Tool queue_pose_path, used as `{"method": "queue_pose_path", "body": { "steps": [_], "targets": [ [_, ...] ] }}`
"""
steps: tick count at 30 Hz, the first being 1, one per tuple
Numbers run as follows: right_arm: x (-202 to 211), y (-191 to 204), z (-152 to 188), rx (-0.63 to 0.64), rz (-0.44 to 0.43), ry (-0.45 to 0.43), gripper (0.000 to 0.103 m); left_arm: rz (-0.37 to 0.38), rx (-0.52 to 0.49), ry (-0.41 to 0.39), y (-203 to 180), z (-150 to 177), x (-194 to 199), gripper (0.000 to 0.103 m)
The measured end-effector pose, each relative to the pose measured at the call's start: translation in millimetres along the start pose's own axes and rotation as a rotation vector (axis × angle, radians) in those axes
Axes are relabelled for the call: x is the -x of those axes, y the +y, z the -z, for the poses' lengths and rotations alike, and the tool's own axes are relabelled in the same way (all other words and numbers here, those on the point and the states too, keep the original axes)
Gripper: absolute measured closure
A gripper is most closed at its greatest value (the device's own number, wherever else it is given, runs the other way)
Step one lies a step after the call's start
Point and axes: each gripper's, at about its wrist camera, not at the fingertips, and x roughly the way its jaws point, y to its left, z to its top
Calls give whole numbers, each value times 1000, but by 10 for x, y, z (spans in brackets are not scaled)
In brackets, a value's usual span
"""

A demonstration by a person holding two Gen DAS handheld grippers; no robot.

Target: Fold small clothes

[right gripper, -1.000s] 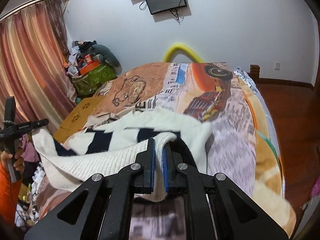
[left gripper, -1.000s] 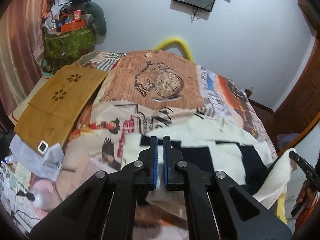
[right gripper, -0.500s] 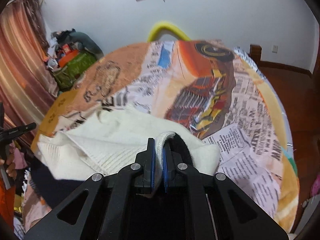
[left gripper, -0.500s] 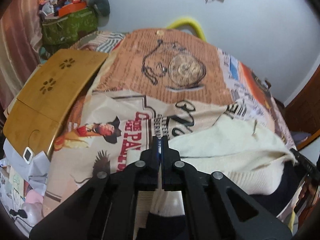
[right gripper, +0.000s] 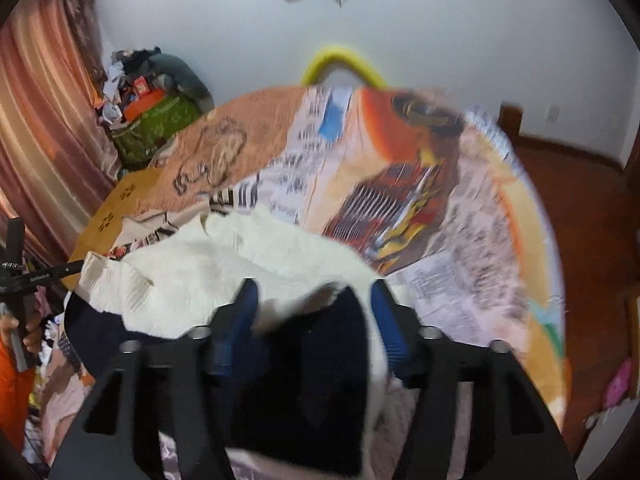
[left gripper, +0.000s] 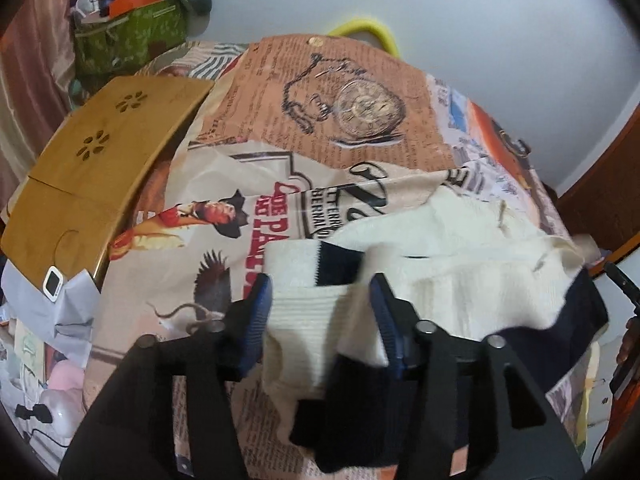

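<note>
A cream and navy knitted sweater (left gripper: 452, 256) lies folded over on the printed bedspread (left gripper: 248, 184). My left gripper (left gripper: 320, 292) is open, its blue pads either side of the sweater's cream ribbed edge, which lies loose between them. In the right wrist view the sweater (right gripper: 248, 256) lies in front of my right gripper (right gripper: 314, 300), which is also open, with the navy part of the sweater between its jaws. This view is motion blurred.
A wooden lap tray (left gripper: 100, 160) lies on the bed's left side. A green bag with clutter (left gripper: 128, 36) stands by the wall. A yellow hoop (right gripper: 340, 64) shows behind the bed. Wooden floor (right gripper: 580, 208) lies right of the bed.
Both grippers carried the sweater's edge forward over itself, lowered it onto the bed, then opened and let go. The sweater now lies folded.
</note>
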Motion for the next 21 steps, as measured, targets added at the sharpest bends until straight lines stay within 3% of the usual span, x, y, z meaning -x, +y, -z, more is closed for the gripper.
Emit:
{"method": "queue_pose_path", "body": {
  "steps": [5,12,15,18,21],
  "targets": [
    [82,12,95,44,19,41,41,-1,-12,18,-72,34,1,45],
    [-238,-84,136,27,6,103,41,-15,-47,81,-195,96,-275,46],
    [-436,-118,78,13,-7,131,41,-23,-97,109,-288,126,-414,54],
    [-633,-128,30,30,7,164,43,-67,-181,87,-412,161,-449,67],
    [-781,-101,-25,55,-2,197,57,-91,-216,59,-488,161,-461,85]
  ]
}}
